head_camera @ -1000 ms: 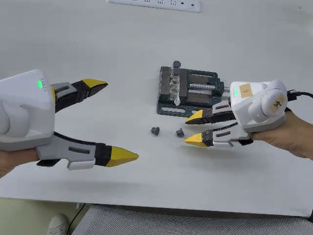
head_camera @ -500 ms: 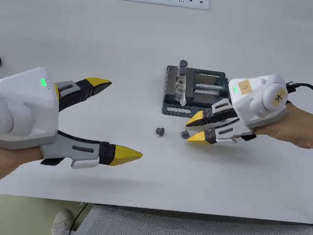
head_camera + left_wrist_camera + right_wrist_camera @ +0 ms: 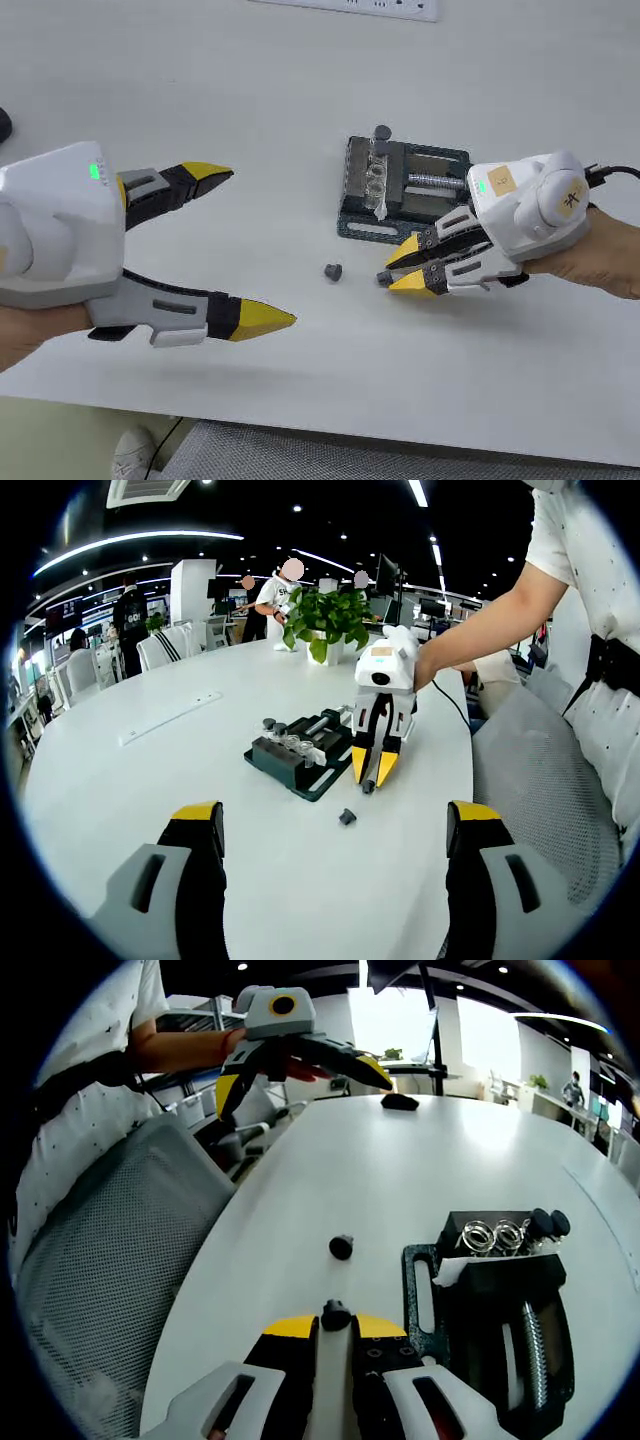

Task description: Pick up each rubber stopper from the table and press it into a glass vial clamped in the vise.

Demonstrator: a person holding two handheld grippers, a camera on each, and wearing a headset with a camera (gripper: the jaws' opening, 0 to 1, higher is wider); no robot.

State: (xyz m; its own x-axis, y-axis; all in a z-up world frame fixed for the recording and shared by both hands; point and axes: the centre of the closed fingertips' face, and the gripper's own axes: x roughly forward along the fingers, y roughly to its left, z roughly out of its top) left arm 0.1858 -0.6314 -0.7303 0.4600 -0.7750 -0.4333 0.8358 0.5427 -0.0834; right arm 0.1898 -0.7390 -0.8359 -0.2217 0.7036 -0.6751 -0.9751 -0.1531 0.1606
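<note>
My right gripper (image 3: 400, 268) is low over the white table, just in front of the dark vise (image 3: 430, 165), shut on a small dark rubber stopper (image 3: 384, 278) held at its yellow tips. In the right gripper view that stopper (image 3: 335, 1312) sits pinched between the closed tips of the right gripper (image 3: 335, 1330). A second stopper (image 3: 333, 270) lies loose on the table to its left. The vise holds a row of glass vials (image 3: 377, 182); two look open (image 3: 493, 1232), and dark caps (image 3: 552, 1223) sit at the far end. My left gripper (image 3: 250, 247) hovers wide open at the left, holding nothing.
A white power strip (image 3: 350, 8) lies at the table's far edge. A dark object (image 3: 3, 125) sits at the left edge. The table's near edge and a grey mesh chair (image 3: 400, 455) lie below. Bare tabletop (image 3: 300, 100) stretches between the grippers.
My right gripper's jaws, open around the nearer stopper a second ago, have closed on it. The left gripper has stayed open and still; the head camera has shifted slightly.
</note>
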